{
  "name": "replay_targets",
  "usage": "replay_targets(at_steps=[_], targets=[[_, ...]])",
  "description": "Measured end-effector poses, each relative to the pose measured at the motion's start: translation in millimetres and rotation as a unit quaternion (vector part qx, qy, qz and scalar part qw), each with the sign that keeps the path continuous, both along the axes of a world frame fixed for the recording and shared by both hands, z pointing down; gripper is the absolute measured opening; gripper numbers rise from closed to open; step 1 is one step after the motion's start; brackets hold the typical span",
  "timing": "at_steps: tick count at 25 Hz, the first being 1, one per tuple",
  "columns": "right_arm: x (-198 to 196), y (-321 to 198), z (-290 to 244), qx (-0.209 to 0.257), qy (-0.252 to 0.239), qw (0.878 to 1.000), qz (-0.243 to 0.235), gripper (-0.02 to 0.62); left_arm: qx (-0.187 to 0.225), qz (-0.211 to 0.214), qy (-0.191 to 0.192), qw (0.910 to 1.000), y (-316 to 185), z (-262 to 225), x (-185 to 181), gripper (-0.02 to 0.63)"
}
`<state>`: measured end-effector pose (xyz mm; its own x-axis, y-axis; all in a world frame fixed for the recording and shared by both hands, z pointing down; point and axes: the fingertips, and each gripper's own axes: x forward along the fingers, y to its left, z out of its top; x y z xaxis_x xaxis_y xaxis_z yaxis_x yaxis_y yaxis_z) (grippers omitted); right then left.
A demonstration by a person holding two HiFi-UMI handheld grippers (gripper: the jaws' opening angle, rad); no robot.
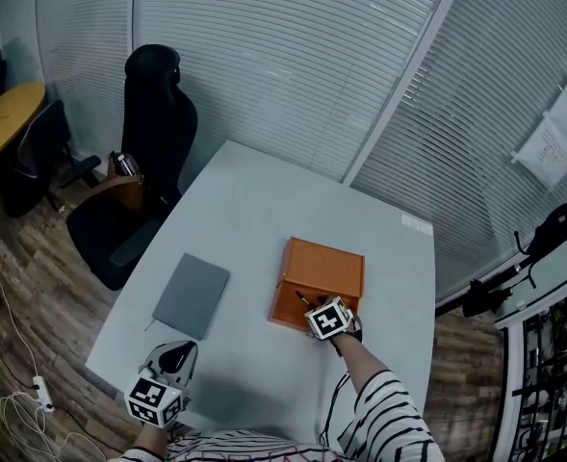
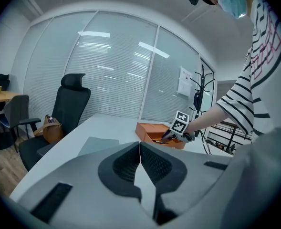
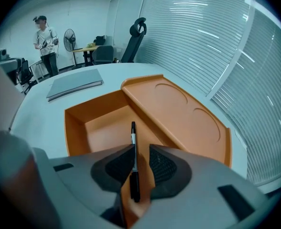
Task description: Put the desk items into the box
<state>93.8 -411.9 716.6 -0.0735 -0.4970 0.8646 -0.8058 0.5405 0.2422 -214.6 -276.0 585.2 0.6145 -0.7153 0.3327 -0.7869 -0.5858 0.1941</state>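
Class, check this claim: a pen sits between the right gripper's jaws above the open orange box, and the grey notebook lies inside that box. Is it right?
Not quite. The grey notebook is not in the orange box; it lies flat on the table, apart from the box, as the head view shows. The pen does sit between the right gripper's jaws above the box.

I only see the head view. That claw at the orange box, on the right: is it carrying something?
Observer: Yes. The right gripper view shows a black pen inside the right claw, pointing into the orange box.
Operator: Is it squeezing the pen?
Observer: No, the jaws stand apart, wider than the pen, which lies against one pad.
Operator: And the other claw?
Observer: The left claw is shut, with nothing between its pads.
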Motion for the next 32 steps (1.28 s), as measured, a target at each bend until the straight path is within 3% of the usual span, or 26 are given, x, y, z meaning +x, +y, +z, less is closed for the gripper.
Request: replay_targets(at_steps=[9,15,24,32], targets=[[2,3,-41,0.06,-0.008,0.998,0.018,0.101,0.013,0.006,0.002,0.9999,10,-11,5,0.025],[9,13,-68,0.116,-0.044,0.991,0.045,0.075,0.024,0.013,0.002,0.9996,23,-22,11,0.025],[4,55,-131,0.195,-0.146,0.968,0.066,0.037,0.036,0.018,0.001,0.9992,48,-39,29,0.025],[7,109,-171,0.224,-0.233,0.945,0.052,0.032,0.044,0.029,0.005,0.9986,70,-51,78,0.025]])
